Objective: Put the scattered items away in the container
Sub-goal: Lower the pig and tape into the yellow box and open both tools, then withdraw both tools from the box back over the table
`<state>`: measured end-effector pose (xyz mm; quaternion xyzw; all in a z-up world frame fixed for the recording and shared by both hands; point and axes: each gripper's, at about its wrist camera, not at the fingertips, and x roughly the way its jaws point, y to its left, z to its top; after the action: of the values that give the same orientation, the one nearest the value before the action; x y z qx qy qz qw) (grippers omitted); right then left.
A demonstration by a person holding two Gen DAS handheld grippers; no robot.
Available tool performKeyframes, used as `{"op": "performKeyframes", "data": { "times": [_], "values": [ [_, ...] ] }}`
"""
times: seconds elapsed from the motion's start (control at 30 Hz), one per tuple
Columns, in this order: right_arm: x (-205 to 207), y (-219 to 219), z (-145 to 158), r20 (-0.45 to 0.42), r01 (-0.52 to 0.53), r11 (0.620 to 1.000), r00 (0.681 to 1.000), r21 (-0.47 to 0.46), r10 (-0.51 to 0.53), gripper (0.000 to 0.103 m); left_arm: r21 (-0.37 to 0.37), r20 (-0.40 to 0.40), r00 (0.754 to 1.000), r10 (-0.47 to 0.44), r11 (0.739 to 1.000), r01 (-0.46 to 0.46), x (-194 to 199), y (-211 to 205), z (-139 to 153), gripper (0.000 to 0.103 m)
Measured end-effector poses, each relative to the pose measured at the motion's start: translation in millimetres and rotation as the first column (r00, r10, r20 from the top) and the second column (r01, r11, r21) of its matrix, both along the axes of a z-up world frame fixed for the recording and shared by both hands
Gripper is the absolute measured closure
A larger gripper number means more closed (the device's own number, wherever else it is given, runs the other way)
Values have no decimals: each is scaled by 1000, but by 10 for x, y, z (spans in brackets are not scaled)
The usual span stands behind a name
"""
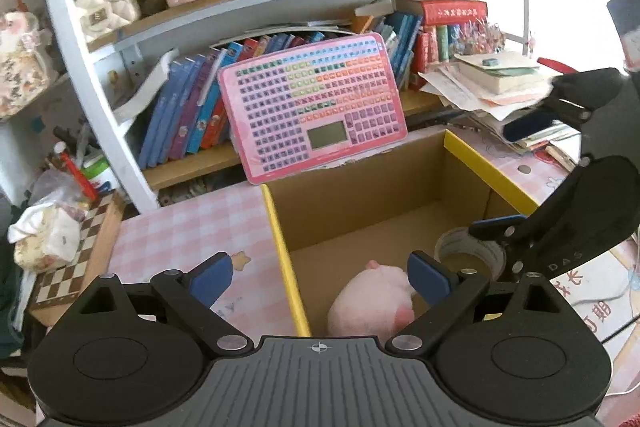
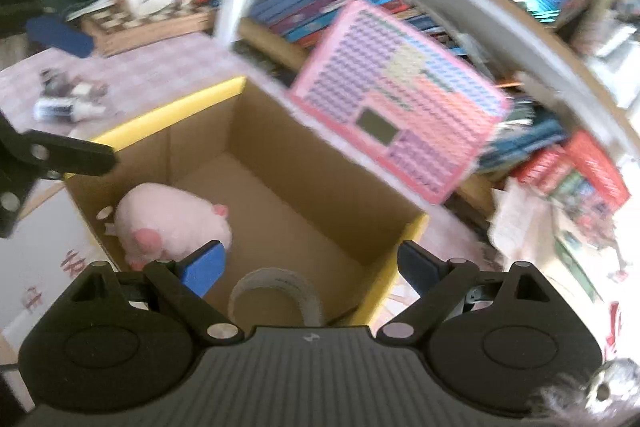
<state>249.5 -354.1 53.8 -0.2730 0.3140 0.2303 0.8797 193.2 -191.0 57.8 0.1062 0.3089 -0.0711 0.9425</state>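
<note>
Left tongs [image 1: 320, 277] spread, empty; right tongs [image 2: 310, 265] spread, empty. Both over the cardboard box [image 1: 360, 187] on the desk [image 1: 192, 235]. Inside: pink plush [image 1: 370, 301] and tape roll [image 1: 466, 253], each partly hidden by tongs. Small items [image 2: 66, 103] outside, too blurred to identify.

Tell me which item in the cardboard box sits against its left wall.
The pink plush pig, soft and rounded, lies against the cardboard box's left wall. The tape roll, a grey ring, sits nearer the right wall.
</note>
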Motion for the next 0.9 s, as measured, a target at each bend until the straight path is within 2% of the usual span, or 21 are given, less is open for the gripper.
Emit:
{"op": "performKeyframes", "data": {
  "times": [0.27, 0.47, 0.7, 0.9],
  "values": [
    [-466, 52, 61, 43, 126, 987, 990, 100, -131, 9, -60, 23, 1000, -8, 998, 10, -280, 261, 29, 7],
    [-819, 174, 133, 103, 211, 958, 967, 195, -233, 9, -89, 36, 999, -9, 996, 12, -497, 506, 27, 7],
    [-1260, 323, 69, 76, 360, 879, 913, 311, -401, 9, -111, 34, 999, 0, 994, 4, -830, 919, 23, 7],
    [-1639, 432, -49, 40, 477, 806, 852, 351, -522, 9, -125, 14, 1000, 7, 992, -5, -1115, 1195, -42, 7]
  ]
}}
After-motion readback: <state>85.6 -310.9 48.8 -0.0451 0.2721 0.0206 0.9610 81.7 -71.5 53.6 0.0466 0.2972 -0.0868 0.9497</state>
